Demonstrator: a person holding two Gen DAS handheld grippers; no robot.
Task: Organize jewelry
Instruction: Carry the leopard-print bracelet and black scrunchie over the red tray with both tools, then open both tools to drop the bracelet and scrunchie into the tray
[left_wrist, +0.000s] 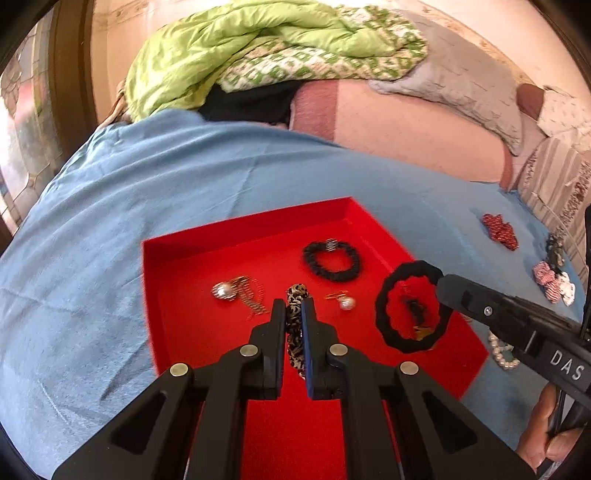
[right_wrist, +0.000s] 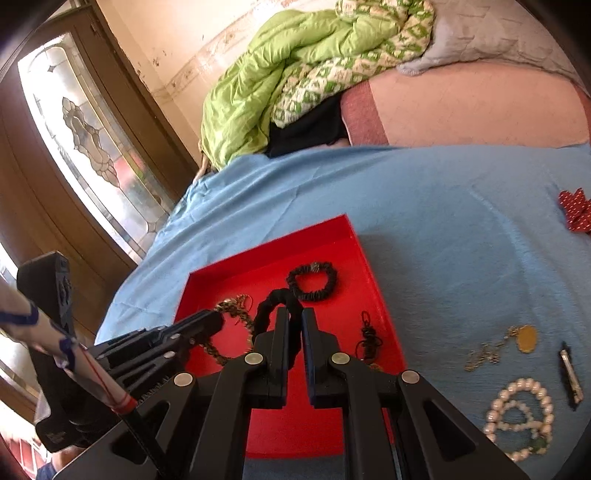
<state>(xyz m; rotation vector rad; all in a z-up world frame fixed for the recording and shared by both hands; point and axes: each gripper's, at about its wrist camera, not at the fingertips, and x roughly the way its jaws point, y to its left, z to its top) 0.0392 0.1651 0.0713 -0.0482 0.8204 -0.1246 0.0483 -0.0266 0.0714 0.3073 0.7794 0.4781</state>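
the left gripper (left_wrist: 293, 308) had its fingers squeezed on a leopard-print scrunchie (left_wrist: 295, 295) over the red tray (left_wrist: 177, 258). the right gripper (right_wrist: 294, 317) had its fingers pinched on a plain black scrunchie (right_wrist: 271, 301), also over the tray. a pearl bracelet (right_wrist: 521, 417) lay on the blue sheet (right_wrist: 443, 221) beside the tray.
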